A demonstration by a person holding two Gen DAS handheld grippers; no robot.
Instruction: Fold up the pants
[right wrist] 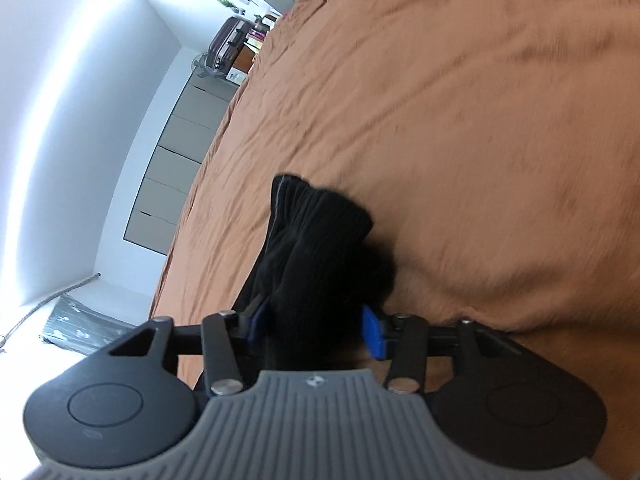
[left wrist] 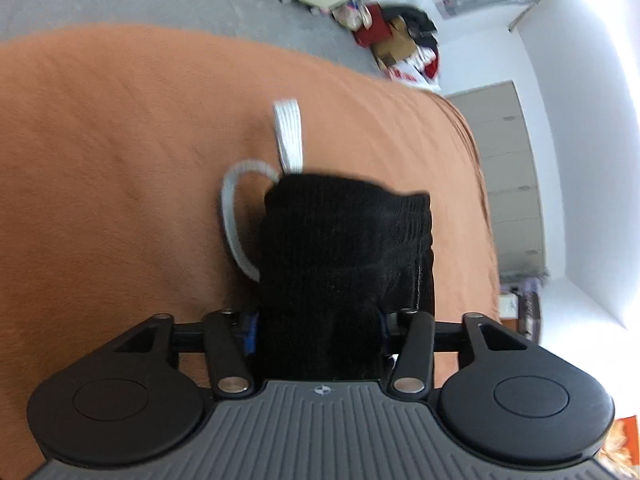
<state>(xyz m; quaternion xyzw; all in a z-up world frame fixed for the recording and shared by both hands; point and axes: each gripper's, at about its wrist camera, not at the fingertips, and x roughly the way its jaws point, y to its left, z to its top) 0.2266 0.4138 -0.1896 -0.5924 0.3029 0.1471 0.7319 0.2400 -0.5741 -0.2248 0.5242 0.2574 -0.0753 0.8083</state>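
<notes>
In the left wrist view, the white drawstring [left wrist: 256, 204] loops at centre left, beside the bunched black pants [left wrist: 344, 248] in mid frame; the left gripper [left wrist: 316, 330] has its jaws clamped on that fabric above the orange-brown bedspread [left wrist: 120, 140]. In the right wrist view, grey drawers [right wrist: 176, 156] sit at left, and the right gripper [right wrist: 314, 330] has its jaws pinched on the pants [right wrist: 320, 240] at centre
</notes>
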